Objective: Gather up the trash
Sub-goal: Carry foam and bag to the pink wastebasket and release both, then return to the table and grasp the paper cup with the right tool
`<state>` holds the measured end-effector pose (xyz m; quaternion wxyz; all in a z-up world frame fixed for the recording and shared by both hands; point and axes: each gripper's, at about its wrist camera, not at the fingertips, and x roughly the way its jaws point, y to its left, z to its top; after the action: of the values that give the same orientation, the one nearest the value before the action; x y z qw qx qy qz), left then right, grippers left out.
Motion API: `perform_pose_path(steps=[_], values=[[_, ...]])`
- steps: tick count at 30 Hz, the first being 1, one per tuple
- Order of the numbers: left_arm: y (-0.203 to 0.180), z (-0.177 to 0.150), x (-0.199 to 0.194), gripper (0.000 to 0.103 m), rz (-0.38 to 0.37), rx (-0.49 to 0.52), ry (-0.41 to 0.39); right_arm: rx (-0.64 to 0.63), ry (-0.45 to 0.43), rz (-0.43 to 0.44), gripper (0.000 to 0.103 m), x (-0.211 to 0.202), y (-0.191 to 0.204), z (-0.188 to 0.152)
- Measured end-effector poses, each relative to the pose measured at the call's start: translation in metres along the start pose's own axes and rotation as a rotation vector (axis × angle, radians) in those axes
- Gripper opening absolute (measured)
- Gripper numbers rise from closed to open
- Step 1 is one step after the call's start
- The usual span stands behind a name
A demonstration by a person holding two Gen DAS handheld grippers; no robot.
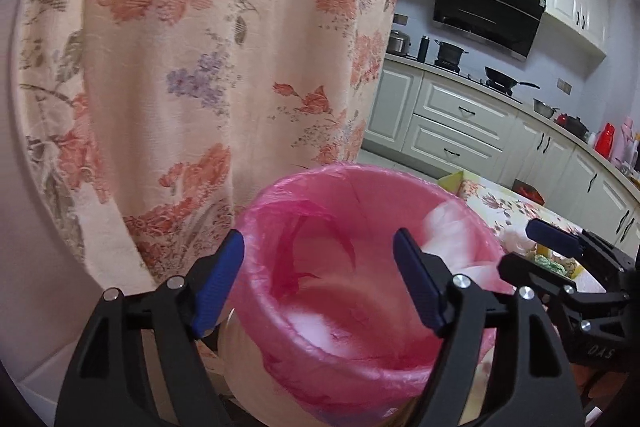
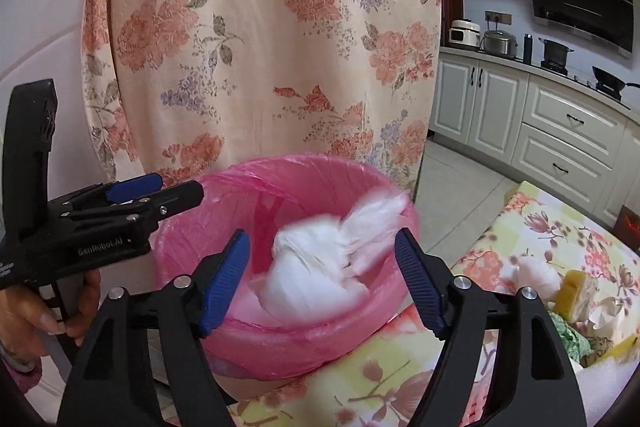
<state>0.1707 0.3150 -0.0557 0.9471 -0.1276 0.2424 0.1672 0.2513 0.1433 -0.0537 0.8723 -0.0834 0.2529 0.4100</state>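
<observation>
A bin with a pink liner (image 1: 320,359) stands right in front of my left gripper (image 1: 318,251), which hangs open over its mouth with nothing between the pads. A white tied bag (image 2: 316,275) lies blurred inside the pink-lined bin (image 2: 280,343), under my right gripper (image 2: 320,247). That gripper is open and its pads do not touch the bag. In the left wrist view the white bag (image 1: 452,239) shows at the bin's right side, with a blue pad (image 1: 554,238) of the right gripper beyond it. The left gripper's pad (image 2: 134,185) reaches over the bin's left rim.
A floral curtain (image 1: 200,67) hangs close behind the bin. To the right a table with a floral cloth (image 2: 520,227) carries a white wad (image 2: 536,271), a yellow block (image 2: 576,291) and green scraps (image 2: 572,339). Kitchen cabinets (image 2: 560,131) line the far right. A hand (image 2: 36,311) grips the left tool.
</observation>
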Motion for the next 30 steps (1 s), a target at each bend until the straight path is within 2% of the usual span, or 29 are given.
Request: perform_pose_path(steps=[2, 4, 10, 18, 22, 24, 27, 30], values=[[0.004, 0.0, -0.008, 0.076, 0.005, -0.012, -0.01, -0.001, -0.01, 0.0, 0.072, -0.008, -0.001, 0.0], [0.006, -0.003, -0.023, 0.083, 0.009, -0.019, -0.03, -0.006, -0.025, -0.004, 0.072, -0.023, -0.001, -0.003], [-0.013, -0.021, -0.069, 0.097, 0.001, 0.039, -0.08, 0.004, -0.048, -0.057, 0.072, -0.087, -0.009, -0.018], [-0.064, -0.055, -0.104, 0.098, -0.104, 0.028, -0.102, 0.042, -0.077, -0.16, 0.072, -0.167, -0.027, -0.044], [-0.087, -0.071, -0.109, 0.098, -0.18, -0.003, -0.075, 0.055, -0.077, -0.215, 0.073, -0.201, -0.039, -0.072], [-0.104, -0.083, -0.109, 0.098, -0.206, 0.022, -0.048, 0.075, -0.064, -0.25, 0.074, -0.215, -0.048, -0.09], [-0.126, -0.1, -0.11, 0.098, -0.206, 0.081, -0.022, 0.124, -0.046, -0.28, 0.074, -0.232, -0.062, -0.116], [-0.141, -0.114, -0.107, 0.098, -0.22, 0.1, 0.009, 0.16, -0.019, -0.298, 0.074, -0.241, -0.069, -0.14]])
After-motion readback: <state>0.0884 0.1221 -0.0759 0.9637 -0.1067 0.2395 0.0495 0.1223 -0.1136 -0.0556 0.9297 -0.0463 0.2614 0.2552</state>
